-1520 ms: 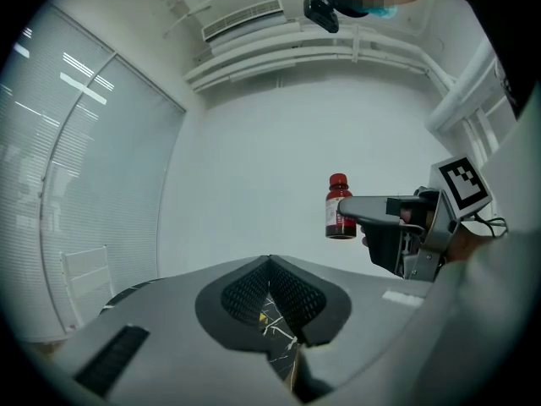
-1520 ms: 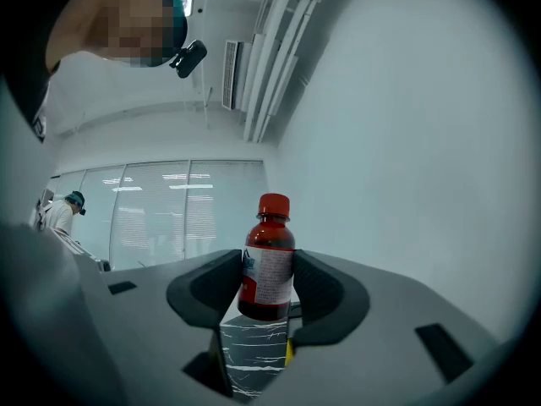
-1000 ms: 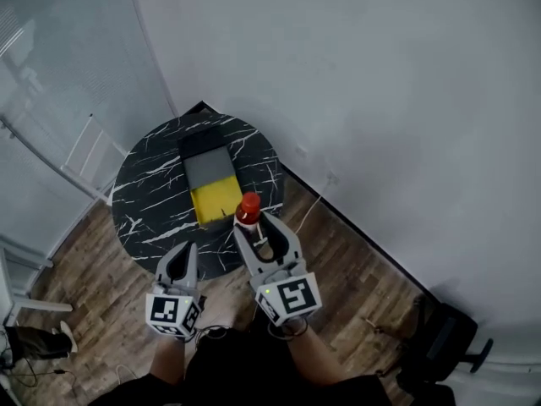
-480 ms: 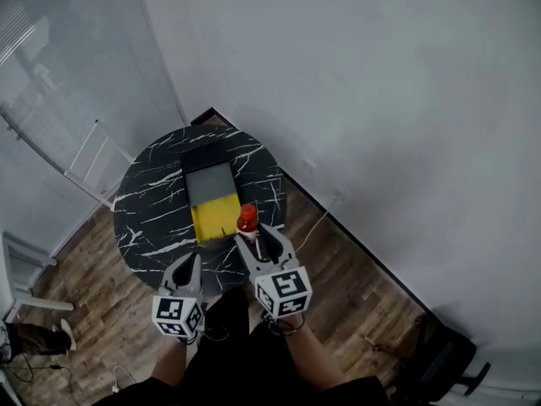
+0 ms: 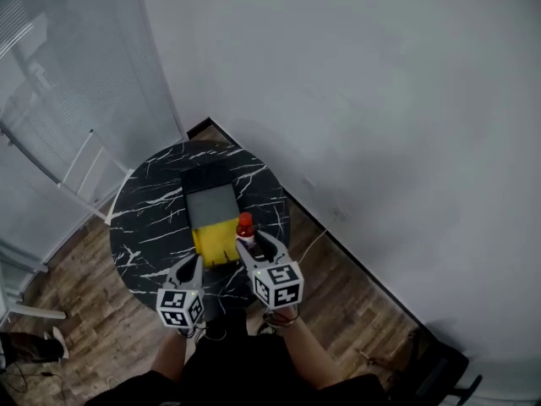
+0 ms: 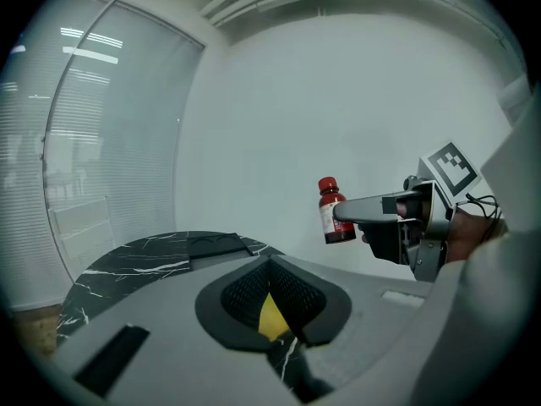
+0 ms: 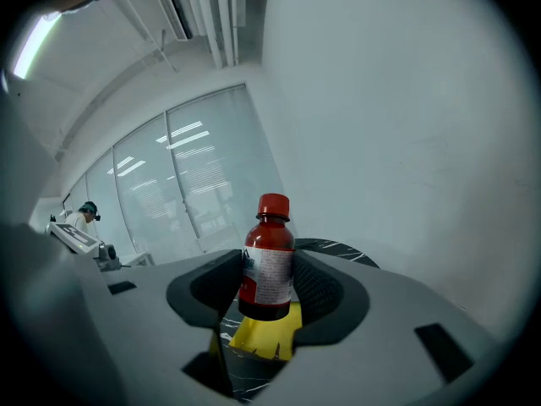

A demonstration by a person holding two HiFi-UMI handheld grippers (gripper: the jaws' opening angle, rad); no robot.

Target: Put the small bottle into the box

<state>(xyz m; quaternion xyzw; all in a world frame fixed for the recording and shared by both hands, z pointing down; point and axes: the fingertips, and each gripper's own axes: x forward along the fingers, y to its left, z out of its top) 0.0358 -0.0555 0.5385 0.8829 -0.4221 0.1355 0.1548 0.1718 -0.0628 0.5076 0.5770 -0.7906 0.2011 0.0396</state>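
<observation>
Within right gripper (image 5: 254,242) | small bottle (image 7: 269,256) upright, clamped | box (image 5: 215,237) below | left gripper (image 5: 191,262) closed, empty

From the head view I only make out the red cap (image 5: 245,219) of the small bottle (image 5: 245,226); its body is hidden between the jaws of the right gripper (image 5: 255,240). Its label (image 7: 269,275) is too blurred for me to read. In the left gripper view the box (image 6: 271,318) shows only as a yellow sliver.

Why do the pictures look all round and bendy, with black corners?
Wide-angle lenses do that. Left gripper view: the window frame bows, corners go black. Right gripper view: same black corners, yet the bottle is sharp. Head view: milder bending, no black corners.
</observation>
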